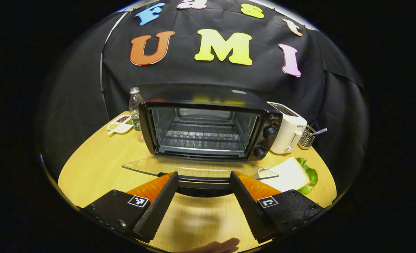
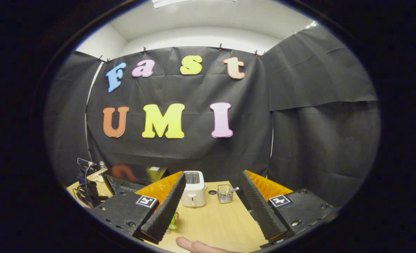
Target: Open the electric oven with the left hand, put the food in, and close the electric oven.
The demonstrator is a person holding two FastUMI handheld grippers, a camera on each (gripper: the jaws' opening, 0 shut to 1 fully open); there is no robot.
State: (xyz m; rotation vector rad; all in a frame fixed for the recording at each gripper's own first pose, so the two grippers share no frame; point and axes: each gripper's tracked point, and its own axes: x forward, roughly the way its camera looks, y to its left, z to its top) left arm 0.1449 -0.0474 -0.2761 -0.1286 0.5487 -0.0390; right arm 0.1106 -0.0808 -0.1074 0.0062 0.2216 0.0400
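1. Left gripper point(image 1: 203, 182) fingers spread, straddling the oven door handle point(image 1: 200, 183); glass door point(image 1: 193, 167) lies flat, open.
2. Sandwich point(image 1: 289, 174) sits by the table's point(image 1: 98, 158) right edge, right of the oven point(image 1: 208, 128); nearer the right gripper point(image 2: 213, 207), fingers spread, empty.
3. Sandwich mostly hidden in right gripper view.
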